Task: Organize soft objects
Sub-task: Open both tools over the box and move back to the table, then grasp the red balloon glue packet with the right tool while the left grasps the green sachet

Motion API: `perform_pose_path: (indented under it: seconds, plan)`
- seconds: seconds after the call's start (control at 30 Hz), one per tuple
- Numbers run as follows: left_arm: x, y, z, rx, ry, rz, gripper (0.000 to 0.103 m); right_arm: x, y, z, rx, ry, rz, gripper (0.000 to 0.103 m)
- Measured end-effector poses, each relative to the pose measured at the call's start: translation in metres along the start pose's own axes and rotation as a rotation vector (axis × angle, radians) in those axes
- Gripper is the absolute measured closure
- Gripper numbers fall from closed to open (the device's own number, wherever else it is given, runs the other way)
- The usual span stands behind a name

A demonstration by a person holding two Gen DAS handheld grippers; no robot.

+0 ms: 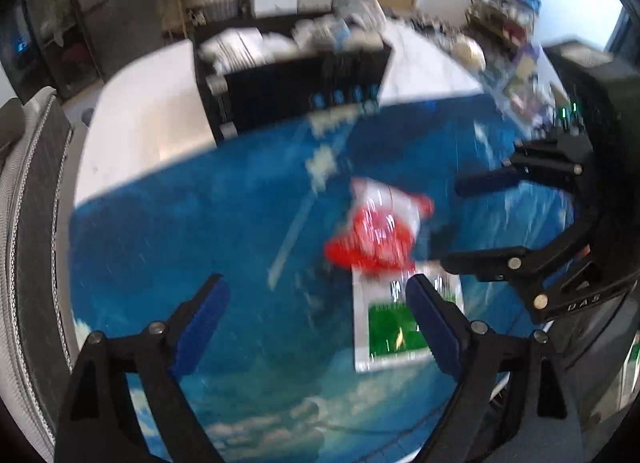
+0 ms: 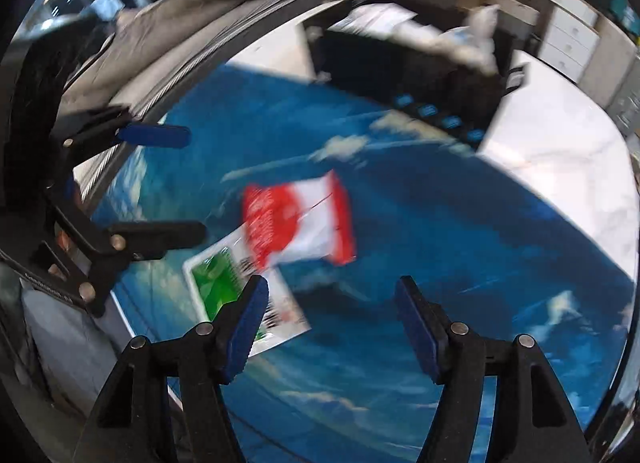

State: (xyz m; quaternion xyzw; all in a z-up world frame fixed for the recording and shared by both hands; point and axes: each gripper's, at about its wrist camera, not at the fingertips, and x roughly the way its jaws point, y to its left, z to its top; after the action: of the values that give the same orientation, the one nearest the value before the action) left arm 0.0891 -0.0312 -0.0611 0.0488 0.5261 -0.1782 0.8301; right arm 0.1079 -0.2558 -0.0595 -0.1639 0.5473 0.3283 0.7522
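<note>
Both the left gripper point(image 1: 316, 299) and right gripper point(image 2: 332, 303) hang with jaws released. A red packet point(image 2: 298, 223) overlaps a green packet point(image 2: 216, 287) on the desk point(image 2: 440, 231).

Left gripper point(image 1: 318, 299) jaws wide apart, empty; right gripper point(image 2: 332, 301) likewise spread (both views blurred)

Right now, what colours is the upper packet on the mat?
Red and white packet, overlapping a green-and-white one; clearest in the right wrist view.
</note>
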Motion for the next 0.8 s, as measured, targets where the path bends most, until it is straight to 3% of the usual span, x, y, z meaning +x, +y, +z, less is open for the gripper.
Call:
perform_pose_path:
  seconds: [0.2, 0.33, 0.43, 0.5, 0.63, 0.8]
  plan:
    - [0.006, -0.047, -0.022, 0.151, 0.044, -0.019, 0.013, -0.004, 0.000, 0.000, -0.006, 0.012, -0.024, 0.036]
    - [0.018, -0.063, -0.029, 0.149, 0.078, -0.062, 0.013, 0.002, -0.014, 0.000, 0.015, 0.031, -0.046, 0.036]
    - [0.030, -0.072, -0.029, 0.159, 0.096, -0.040, 0.010, 0.009, -0.020, -0.001, 0.022, 0.040, -0.073, 0.035]
    - [0.033, -0.080, -0.030, 0.176, 0.062, -0.004, 0.011, 0.009, -0.022, 0.001, 0.028, 0.040, -0.083, 0.035]
    - [0.030, -0.074, -0.027, 0.183, 0.053, 0.002, 0.027, 0.006, -0.029, 0.002, 0.056, 0.023, -0.055, 0.035]
    - [0.022, -0.046, -0.028, 0.118, 0.042, 0.032, 0.029, 0.003, -0.028, 0.006, 0.072, -0.001, -0.029, 0.036]
